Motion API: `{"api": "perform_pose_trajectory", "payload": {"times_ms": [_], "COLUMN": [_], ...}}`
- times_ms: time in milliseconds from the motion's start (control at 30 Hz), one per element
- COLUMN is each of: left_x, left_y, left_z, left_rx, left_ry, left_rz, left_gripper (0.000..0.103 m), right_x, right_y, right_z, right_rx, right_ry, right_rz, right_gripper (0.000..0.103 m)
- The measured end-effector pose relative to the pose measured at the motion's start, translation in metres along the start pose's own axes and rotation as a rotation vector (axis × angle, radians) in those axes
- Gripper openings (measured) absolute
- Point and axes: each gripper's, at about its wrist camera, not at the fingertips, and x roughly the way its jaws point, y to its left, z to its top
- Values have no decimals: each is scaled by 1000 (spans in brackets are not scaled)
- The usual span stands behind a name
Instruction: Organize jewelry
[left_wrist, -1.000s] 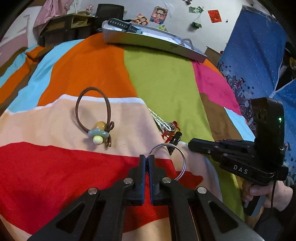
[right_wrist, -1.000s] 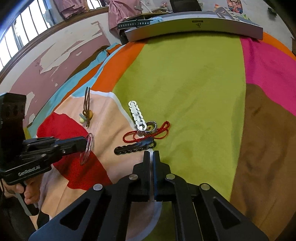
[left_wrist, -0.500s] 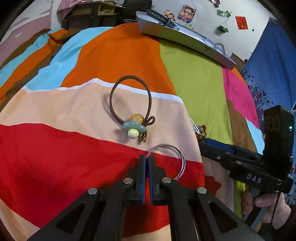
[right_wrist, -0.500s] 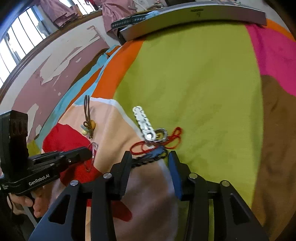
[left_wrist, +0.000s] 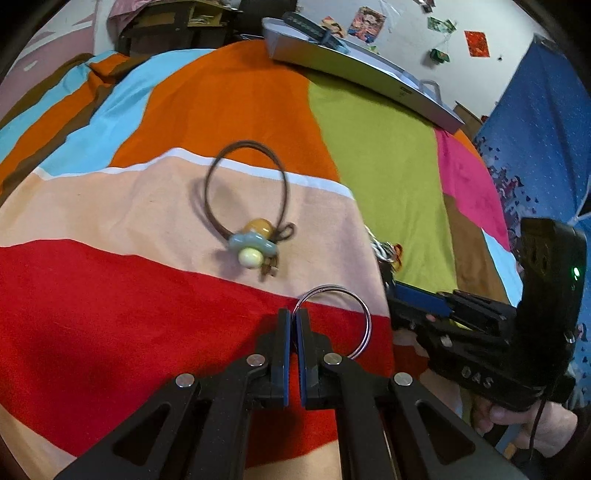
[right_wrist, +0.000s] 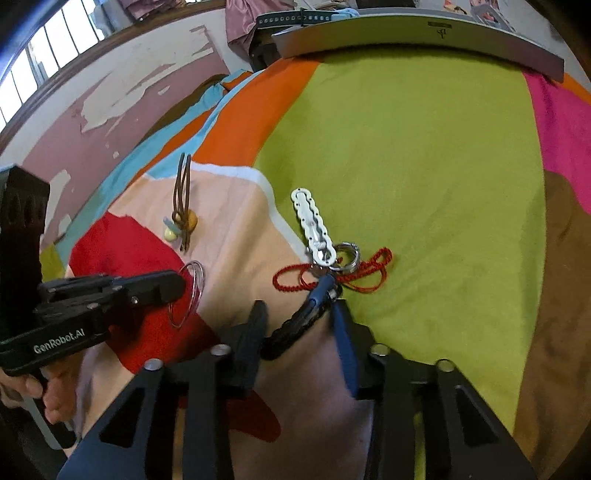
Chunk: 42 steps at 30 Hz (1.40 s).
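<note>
Nearest, we see the left gripper (left_wrist: 291, 317) with its jaws pinched all but together on the rim of a thin silver bangle (left_wrist: 345, 317), lifted edge-on just above the red patch of the bedspread (left_wrist: 110, 332); we judge it is held by the rim so it can be carried off to storage. In the right wrist view the right gripper (right_wrist: 297, 314) has its jaws partly apart and closing, with a black braided bracelet (right_wrist: 295, 328) lying between them. The pads do not clearly press on it yet, so we read this as a pickup in progress, not a hold. Just beyond the bracelet's blue end sits a tangle: a red cord (right_wrist: 332, 277), a small silver ring (right_wrist: 347, 254) and a white scalloped clip (right_wrist: 312, 221), all touching. We guess the cord may drag along if the bracelet lifts. Further left, well apart from the tangle, lies 1 brown hair tie (left_wrist: 247, 192) with coloured beads. At the far edge of the bed sits a grey tray (right_wrist: 424, 35) with a dark strap on it, which we judge is the likely place for sorted pieces.
</note>
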Motion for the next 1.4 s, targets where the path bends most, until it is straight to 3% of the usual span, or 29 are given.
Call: {"api": "perform_pose_trajectory", "payload": {"times_ms": [233,533,700,933,1233,1400], "left_x": [-11,-24,-43,-52,-30,-16], "left_y": [-17,-15,-24,-50,-71,-86], "left_z": [-2,4,23,93,201,253], "left_rx": [58,33,17,72,87,114], "left_ry": [-42,-134,-141,-266,-321,-357], "left_rz": [-18,-36,-16,-33,-154,-162], "left_gripper": [4,3,3,2,2,2], "right_x": [-13,-51,-74,-93,-111,-109], "right_y": [-9,-21,-30,-38,-86,-109], "right_z": [-5,-16,3,63,138,180], "right_rx": [68,101,120,28,-23,2], "right_ry": [-24,-89,-182,-329,-471,-551], "right_rz": [-7,40,53,19,-72,-77], "right_gripper": [5,5,5,5,5,5]}}
